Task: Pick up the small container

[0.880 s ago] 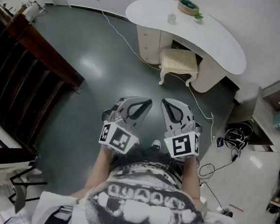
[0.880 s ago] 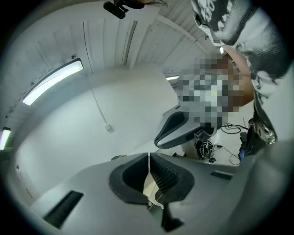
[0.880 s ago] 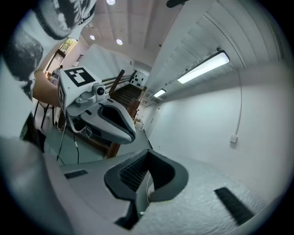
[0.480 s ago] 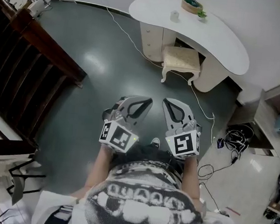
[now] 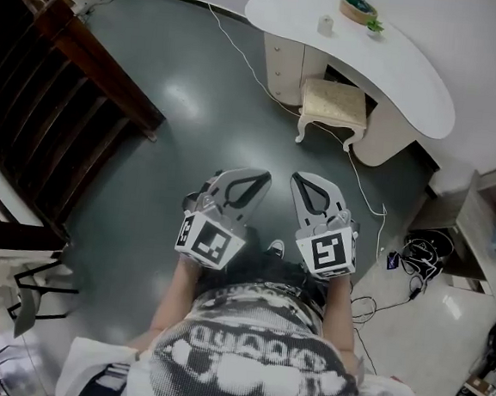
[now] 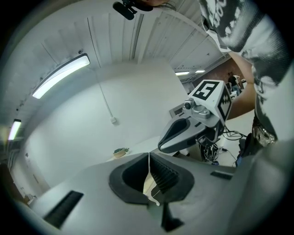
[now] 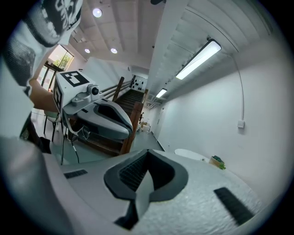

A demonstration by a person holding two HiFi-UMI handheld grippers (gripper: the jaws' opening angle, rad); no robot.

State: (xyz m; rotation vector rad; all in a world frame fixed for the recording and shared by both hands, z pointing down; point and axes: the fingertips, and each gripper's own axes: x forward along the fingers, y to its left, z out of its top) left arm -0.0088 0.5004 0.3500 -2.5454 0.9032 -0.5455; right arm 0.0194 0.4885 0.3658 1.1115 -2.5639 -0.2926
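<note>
The person stands on a dark floor (image 5: 165, 160) and holds both grippers close to the body, side by side and pointing toward the far end of the room. The left gripper (image 5: 258, 181) is clenched: in its own view the two jaws meet along one line, with nothing between them. The right gripper (image 5: 303, 183) is also fully closed and empty.

The small container (image 5: 326, 24) is, I believe, the little white cup that stands on the curved white tabletop (image 5: 398, 64) at the far side of the room. It is near the left part of that tabletop, and a bowl (image 5: 358, 8) with something green lies a bit to its right. A padded stool (image 5: 334, 101) stands just in front of the tabletop, on the near side.

From the grippers, the container lies far ahead and slightly to the right, well apart from both, with open floor between. The right gripper seems a little nearer to it, but the difference is small. The container is too small here to tell its shape or long axis. In my judgement, the person must first walk to the tabletop, and the chosen gripper must open before any grasp.
</note>
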